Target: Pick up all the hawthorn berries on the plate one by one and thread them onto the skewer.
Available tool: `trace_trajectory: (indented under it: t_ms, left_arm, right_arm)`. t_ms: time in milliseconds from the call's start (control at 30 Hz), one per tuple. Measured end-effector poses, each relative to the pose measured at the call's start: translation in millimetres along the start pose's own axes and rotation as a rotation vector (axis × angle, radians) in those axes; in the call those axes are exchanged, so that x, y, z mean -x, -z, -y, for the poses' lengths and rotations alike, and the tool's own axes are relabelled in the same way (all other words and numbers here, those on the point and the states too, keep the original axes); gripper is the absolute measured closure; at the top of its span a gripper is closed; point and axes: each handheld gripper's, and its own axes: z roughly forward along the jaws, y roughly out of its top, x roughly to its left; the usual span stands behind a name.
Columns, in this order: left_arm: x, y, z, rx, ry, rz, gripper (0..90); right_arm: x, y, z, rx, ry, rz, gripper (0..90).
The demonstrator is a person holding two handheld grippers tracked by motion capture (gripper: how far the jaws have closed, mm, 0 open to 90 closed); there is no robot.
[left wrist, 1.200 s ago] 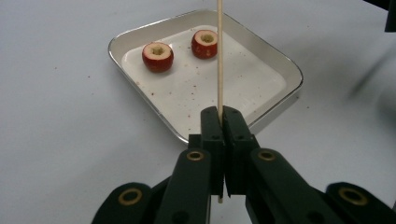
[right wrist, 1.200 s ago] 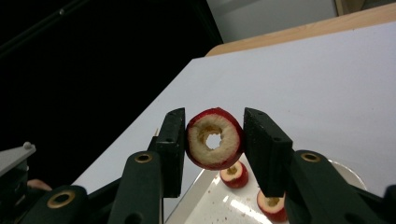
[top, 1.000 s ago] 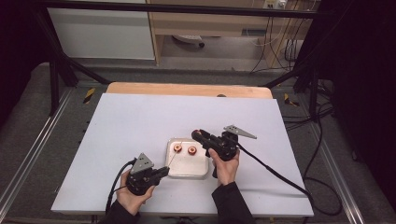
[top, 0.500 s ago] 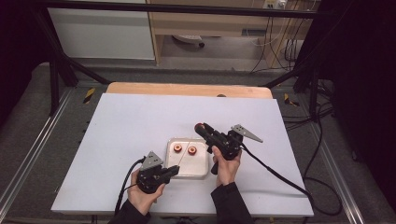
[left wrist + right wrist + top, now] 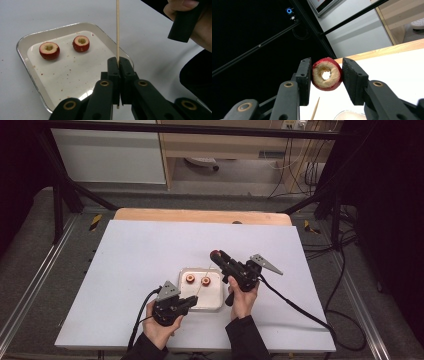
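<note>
High view
- Landmark: metal tray (image 5: 215,302), on the white table (image 5: 125,270), toward the person's edge of it.
- Tray contents: two cored red fruits; left fruit (image 5: 190,279) and right fruit (image 5: 205,280) lie side by side in the tray's far half, close but apart.
- Left gripper (image 5: 189,302): at the tray's near left edge, nose pointing across the tray.
- Skewer (image 5: 202,285): thin wooden stick, rising at a slant from the left gripper over the tray toward the right gripper.
- Right gripper (image 5: 215,255): raised above the tray's far right corner, nose pointing up and away; a red fruit sits at its tip.

Left gripper view
- Left gripper (image 5: 119,62) jaw state: pressed tight on the skewer (image 5: 117,30); stick runs straight up between the jaws, with a short stub below them.
- Tray (image 5: 30,40): beyond and left of the jaws; crumbs scattered on its floor.
- Fruits: both sit hollow side up, one (image 5: 49,50) toward the tray's left edge, the other (image 5: 81,43) nearer its middle.
- Person's other hand (image 5: 197,25): upper right, beyond the tray, gripping a black handle.

Right gripper view
- Right gripper (image 5: 326,75) jaw state: part closed, clamping a held fruit ring (image 5: 327,74) by its red sides; cored hole faces the camera.
- Skewer tip (image 5: 315,108): pointed end just below the held ring, not touching it.
- Tray rim (image 5: 348,115): at the bottom edge, below the ring.
</note>
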Motion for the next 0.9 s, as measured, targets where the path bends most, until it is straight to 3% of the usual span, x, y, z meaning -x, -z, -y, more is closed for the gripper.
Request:
trace_trajectory:
  t_ms: [900]
  left_arm:
    - [3.0,-6.0,-2.6,0.018,0.019,0.006,88.2]
  right_arm:
    - [-0.4,-1.6,4.3,0.018,-0.032,-0.009,60.9]
